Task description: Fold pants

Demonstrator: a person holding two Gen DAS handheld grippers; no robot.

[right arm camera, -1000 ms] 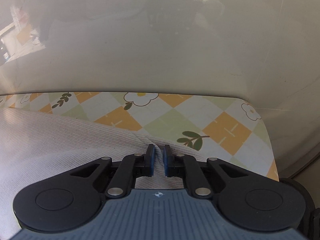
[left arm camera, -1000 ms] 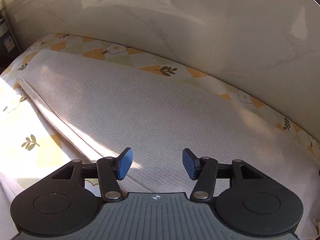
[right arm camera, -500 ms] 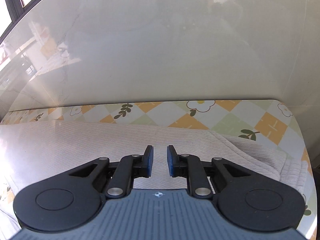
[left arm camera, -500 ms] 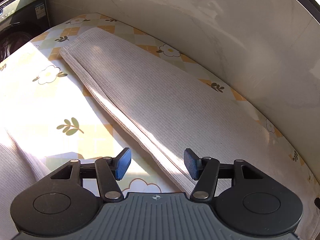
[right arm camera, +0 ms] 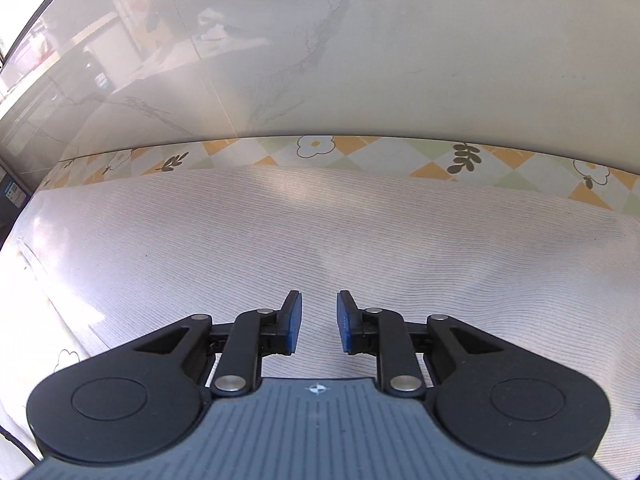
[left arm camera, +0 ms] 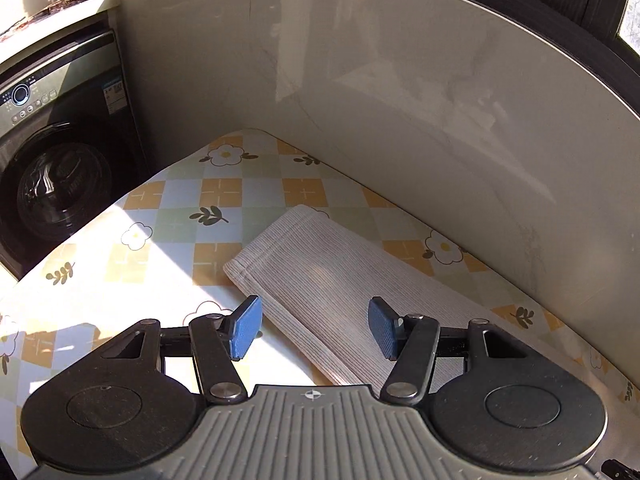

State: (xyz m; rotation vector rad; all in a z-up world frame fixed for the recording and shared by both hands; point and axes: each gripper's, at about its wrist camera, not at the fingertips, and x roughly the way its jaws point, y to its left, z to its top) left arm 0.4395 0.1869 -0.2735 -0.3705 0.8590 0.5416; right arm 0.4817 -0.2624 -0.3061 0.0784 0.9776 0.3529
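Here the biggest thing in sight is the pale glossy wall [left arm camera: 420,92] that runs along the far side, with faint marble veins and reflections of the room in it. To the left of it stands a dark front-loading washing machine [left arm camera: 56,152] with its round door facing the room. The counter [left arm camera: 176,208] butts against the wall and wears a cloth of orange, green and white diamonds printed with daisies and leafy sprigs; sunlight washes out its near left part.

The pants [left arm camera: 320,280] lie flat on that counter, a ribbed cream knit stretched out along the wall. In the left wrist view the hem end of a leg points to the far left, its stitched edge squared off and lying just short of the counter's far corner. In the right wrist view the cloth [right arm camera: 320,232] fills nearly the whole width, smooth with a few soft ripples, and a strip of the patterned cloth shows between it and the wall.

The left gripper [left arm camera: 314,330] hangs over the near edge of that leg with its jaws wide apart and nothing between the blue pads. The right gripper [right arm camera: 318,322] hovers above the broad part of the pants; its jaws have just been opening to a narrow gap, and no cloth is caught in them.
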